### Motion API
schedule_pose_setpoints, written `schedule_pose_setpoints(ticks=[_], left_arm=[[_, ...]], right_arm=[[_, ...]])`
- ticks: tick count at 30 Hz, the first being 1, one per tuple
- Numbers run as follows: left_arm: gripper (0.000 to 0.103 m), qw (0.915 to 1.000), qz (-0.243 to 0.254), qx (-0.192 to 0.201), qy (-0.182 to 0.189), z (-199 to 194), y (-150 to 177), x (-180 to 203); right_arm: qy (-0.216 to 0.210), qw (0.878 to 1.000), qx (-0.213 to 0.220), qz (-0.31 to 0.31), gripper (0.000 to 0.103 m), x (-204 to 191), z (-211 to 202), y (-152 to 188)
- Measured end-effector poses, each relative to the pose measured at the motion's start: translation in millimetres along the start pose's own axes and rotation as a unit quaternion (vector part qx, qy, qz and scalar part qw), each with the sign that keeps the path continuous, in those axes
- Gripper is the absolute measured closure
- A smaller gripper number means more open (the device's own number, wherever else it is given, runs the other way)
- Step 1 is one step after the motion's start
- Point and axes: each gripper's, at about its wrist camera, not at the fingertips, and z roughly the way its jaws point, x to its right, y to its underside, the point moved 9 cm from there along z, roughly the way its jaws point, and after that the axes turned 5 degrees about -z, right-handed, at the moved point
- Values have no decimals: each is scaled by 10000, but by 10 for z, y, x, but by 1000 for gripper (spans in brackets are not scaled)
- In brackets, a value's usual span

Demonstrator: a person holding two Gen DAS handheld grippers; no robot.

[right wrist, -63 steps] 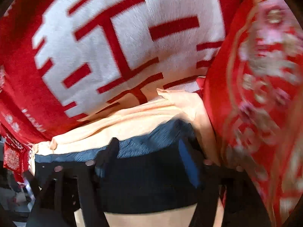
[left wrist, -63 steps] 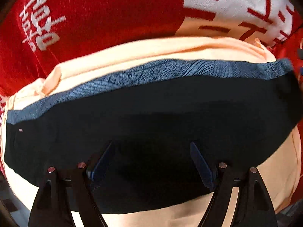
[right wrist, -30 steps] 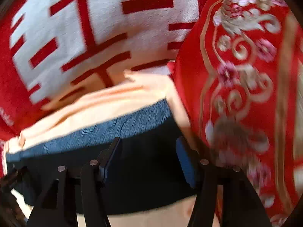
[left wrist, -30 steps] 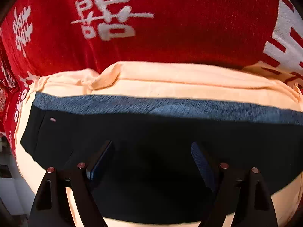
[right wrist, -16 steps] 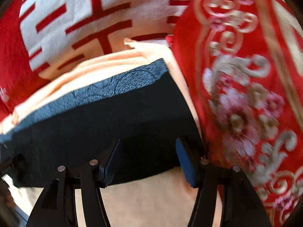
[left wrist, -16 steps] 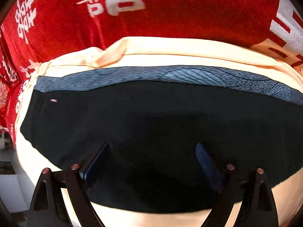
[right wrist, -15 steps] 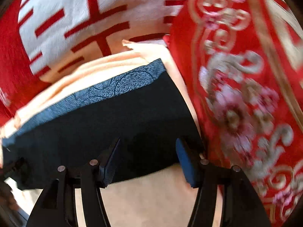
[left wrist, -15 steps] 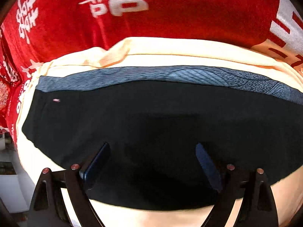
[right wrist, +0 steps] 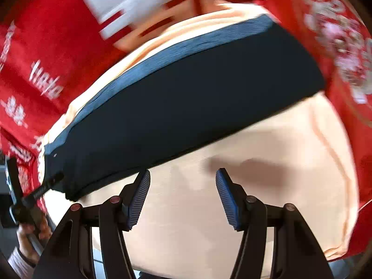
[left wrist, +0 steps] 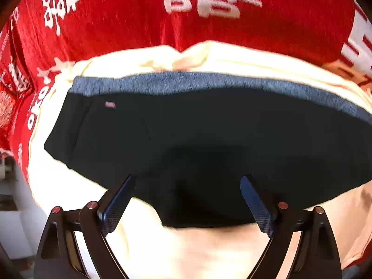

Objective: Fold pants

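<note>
The black pants (left wrist: 209,134) lie folded into a long band on a cream cloth (left wrist: 197,251), with a blue-grey waistband (left wrist: 186,81) along the far edge and a small pink label (left wrist: 110,104) near the left end. My left gripper (left wrist: 187,181) hangs open and wide over the pants' near edge, gripping nothing. In the right wrist view the pants (right wrist: 186,97) run from lower left to upper right. My right gripper (right wrist: 183,174) is open over bare cream cloth (right wrist: 279,151), just short of the pants' near edge, with nothing between its pads.
A red blanket (left wrist: 116,23) with white characters lies under and beyond the cream cloth. A red embroidered cushion (right wrist: 344,46) presses against the pants' right end. At the far left, a hand (right wrist: 28,230) holds the other gripper's handle by the pants' left corner.
Both grippers have drawn back toward the near edge. The right one has come off the pants onto the cream cloth. The left jaws stand a little wider than a second ago.
</note>
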Motion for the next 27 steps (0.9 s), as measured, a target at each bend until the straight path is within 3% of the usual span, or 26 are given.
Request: schedule_pose_setpoints(ticks=[3, 8, 11, 15, 19, 24, 27], left_arm=[[10, 9997, 81, 190, 116, 102, -289, -20], [10, 9976, 263, 329, 555, 340, -786, 348], [10, 9973, 420, 362, 489, 558, -957, 546], [10, 9985, 231, 204, 455, 881, -1051, 535], [10, 9989, 41, 170, 436, 1006, -1173, 328], [10, 9988, 42, 153, 456, 849, -1235, -149], [10, 9990, 111, 112, 417, 730, -1148, -548]], right_arm=[[20, 9994, 198, -281, 43, -391, 156, -194], [135, 9964, 551, -624, 45, -967, 565, -817], [347, 9939, 613, -845, 45, -1183, 813, -1069], [797, 9900, 529, -1032, 46, -1189, 1124, -1220], [1599, 9812, 711, -813, 45, -970, 1063, -1339], [340, 9976, 569, -215, 45, -1085, 736, -1085], [-1209, 9926, 106, 51, 45, -1499, 619, -542]])
